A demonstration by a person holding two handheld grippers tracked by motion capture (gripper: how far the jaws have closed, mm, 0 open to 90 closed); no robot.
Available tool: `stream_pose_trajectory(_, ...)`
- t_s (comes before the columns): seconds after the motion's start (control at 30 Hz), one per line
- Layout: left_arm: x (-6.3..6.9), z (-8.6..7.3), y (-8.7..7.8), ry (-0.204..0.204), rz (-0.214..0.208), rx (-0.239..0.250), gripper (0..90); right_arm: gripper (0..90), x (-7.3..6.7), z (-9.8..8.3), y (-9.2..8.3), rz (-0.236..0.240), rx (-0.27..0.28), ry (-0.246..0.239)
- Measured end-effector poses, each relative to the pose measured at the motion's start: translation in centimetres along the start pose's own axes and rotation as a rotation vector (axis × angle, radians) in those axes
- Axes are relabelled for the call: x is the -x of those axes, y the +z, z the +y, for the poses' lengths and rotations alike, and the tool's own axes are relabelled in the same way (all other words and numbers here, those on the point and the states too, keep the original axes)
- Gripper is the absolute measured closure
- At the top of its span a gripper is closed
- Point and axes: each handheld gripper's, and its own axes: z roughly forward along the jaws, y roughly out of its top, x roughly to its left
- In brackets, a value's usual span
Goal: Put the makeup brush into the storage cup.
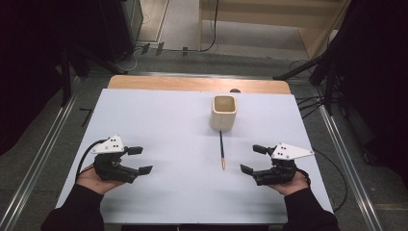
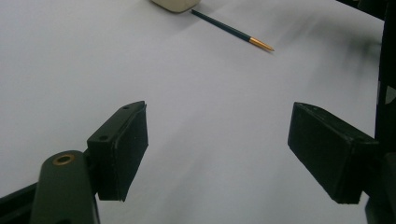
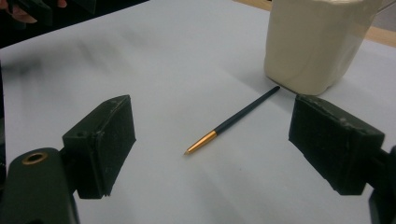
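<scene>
A dark pen (image 1: 222,148) with a gold tip lies flat on the white table sheet (image 1: 168,125), its far end touching the foot of a cream square cup (image 1: 223,112) that stands upright. My right gripper (image 1: 253,159) rests open to the right of the pen, which lies ahead of its spread jaws in the right gripper view as pen (image 3: 233,122) before cup (image 3: 313,44). My left gripper (image 1: 140,160) rests open at the left, well apart from the pen (image 2: 232,31), with nothing between its jaws.
The table's wooden back edge (image 1: 197,84) shows behind the sheet. Metal floor rails (image 1: 43,154) run along both sides of the table. Dark stands and cables (image 1: 327,72) sit on the floor at the right; a wooden cabinet (image 1: 279,19) stands behind.
</scene>
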Motion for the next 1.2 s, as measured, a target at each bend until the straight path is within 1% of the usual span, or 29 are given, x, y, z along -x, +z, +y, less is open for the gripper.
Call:
stream_pose_trajectory(0.1, -0.1, -0.03, -0.05, -0.005, 0.003, 0.004, 20.9, 15.7, -0.03, -0.02, 0.02, -0.008, -0.004, 0.008)
stream_pose_trajectory(0.17, -0.12, -0.04, -0.08, -0.007, 0.004, 0.002, 20.9, 15.9, -0.03, -0.03, 0.02, -0.013, -0.008, 0.003)
stream_pose_trajectory(0.27, -0.11, -0.02, -0.05, -0.006, 0.007, 0.002, 21.0, 15.9, -0.04, -0.05, 0.0, -0.013, -0.009, 0.002)
stream_pose_trajectory(0.37, -0.07, -0.05, -0.06, 0.0, 0.008, -0.008, 21.0, 16.0, -0.03, -0.04, -0.06, -0.014, -0.008, -0.001)
stream_pose_trajectory(0.6, -0.05, -0.05, -0.03, -0.001, 0.009, -0.009, 21.1, 16.5, -0.01, -0.04, -0.04, -0.017, -0.015, -0.01)
stream_pose_trajectory(0.77, -0.06, -0.08, 0.0, -0.005, 0.009, -0.007, 21.1, 17.0, 0.05, -0.04, -0.07, -0.022, -0.016, -0.001)
stream_pose_trajectory(1.2, -0.07, -0.09, 0.02, -0.008, 0.01, -0.008, 21.1, 17.1, 0.05, -0.07, -0.1, -0.024, -0.016, -0.003)
